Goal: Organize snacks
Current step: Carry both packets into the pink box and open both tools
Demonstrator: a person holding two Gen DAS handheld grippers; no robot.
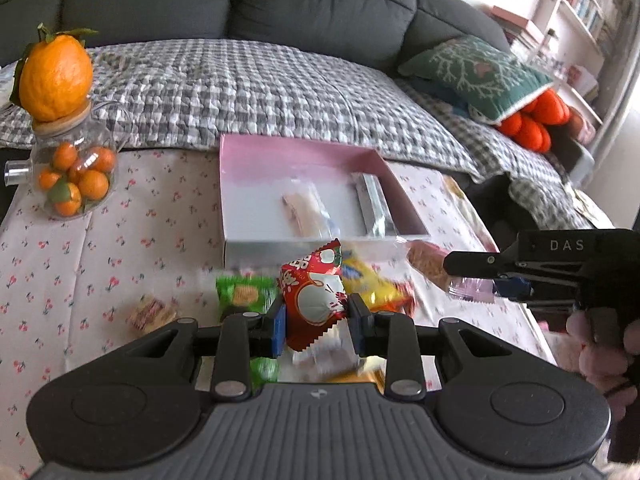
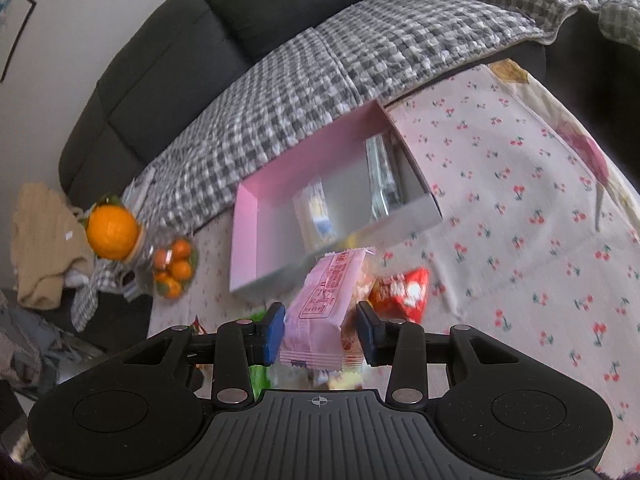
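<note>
My left gripper [image 1: 317, 322] is shut on a red snack packet [image 1: 314, 300], held above a heap of snacks on the table. My right gripper [image 2: 320, 330] is shut on a pink snack packet [image 2: 320, 312]; it also shows at the right of the left wrist view [image 1: 472, 276]. An open pink box [image 1: 256, 152] lies just beyond, also in the right wrist view [image 2: 256, 216], with a clear-wrapped snack [image 1: 304, 208] and a silver packet [image 1: 372, 204] inside. Green [image 1: 244, 292], yellow [image 1: 372, 284] and small pink-striped [image 1: 152, 314] snacks lie on the cherry tablecloth [image 1: 80, 264].
A glass jar of small oranges [image 1: 76, 176] topped with a large orange [image 1: 56, 76] stands at the table's far left. A dark sofa with a checked blanket [image 1: 260, 80] runs behind the table. A green cushion [image 1: 476, 76] lies to the right.
</note>
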